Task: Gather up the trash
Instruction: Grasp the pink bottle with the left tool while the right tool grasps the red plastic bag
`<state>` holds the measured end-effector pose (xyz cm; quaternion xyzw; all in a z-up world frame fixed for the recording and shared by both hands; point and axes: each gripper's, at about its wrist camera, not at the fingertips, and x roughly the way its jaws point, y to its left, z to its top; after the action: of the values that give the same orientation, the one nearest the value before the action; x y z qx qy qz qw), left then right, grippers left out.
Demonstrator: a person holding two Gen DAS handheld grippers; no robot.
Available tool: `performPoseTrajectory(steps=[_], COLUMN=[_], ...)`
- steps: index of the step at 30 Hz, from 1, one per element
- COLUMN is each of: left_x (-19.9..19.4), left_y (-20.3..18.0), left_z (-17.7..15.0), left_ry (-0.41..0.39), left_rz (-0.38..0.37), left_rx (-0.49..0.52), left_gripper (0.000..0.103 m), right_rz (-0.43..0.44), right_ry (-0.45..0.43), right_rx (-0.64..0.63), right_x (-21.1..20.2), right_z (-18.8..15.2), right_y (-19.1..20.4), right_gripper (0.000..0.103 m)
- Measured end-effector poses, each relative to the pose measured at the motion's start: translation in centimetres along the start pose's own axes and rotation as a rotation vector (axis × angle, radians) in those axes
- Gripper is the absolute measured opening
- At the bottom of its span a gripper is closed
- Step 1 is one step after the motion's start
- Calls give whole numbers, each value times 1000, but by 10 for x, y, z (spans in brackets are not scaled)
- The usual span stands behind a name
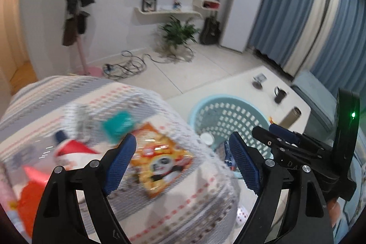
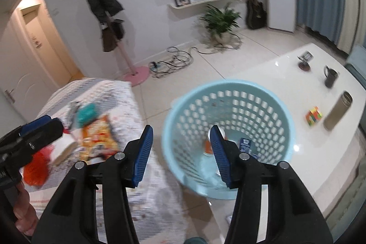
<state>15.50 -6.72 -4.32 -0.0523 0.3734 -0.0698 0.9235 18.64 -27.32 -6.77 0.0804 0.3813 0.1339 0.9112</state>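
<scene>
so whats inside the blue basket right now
In the light blue basket lie a small blue carton, an orange item and a white round piece. The right gripper hides part of the bottom, so more may lie there.

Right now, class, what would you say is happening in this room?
A person is collecting trash with a gripper in each hand. Both the left gripper and the right gripper have their jaws apart and hold nothing. The right one is over the blue basket, which already has a few bits of litter at the bottom. A panda snack bag, a teal packet and red wrappers lie on the patterned cover, not yet collected.
</scene>
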Motion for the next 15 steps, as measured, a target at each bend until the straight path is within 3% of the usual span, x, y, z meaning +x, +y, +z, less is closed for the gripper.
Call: performPoseTrajectory(steps=[8, 15], left_x=[-81, -130], left_y=[86, 182], left_z=[-18, -54], left_ry=[-129, -157], left_rz=[185, 387], left_rx=[-156, -356], left_gripper=[85, 87], right_rz=[75, 111], right_ry=[-35, -7], right_rx=[-115, -192], right_x=[-8, 1], right_z=[-5, -16], right_y=[62, 104], right_gripper=[48, 50])
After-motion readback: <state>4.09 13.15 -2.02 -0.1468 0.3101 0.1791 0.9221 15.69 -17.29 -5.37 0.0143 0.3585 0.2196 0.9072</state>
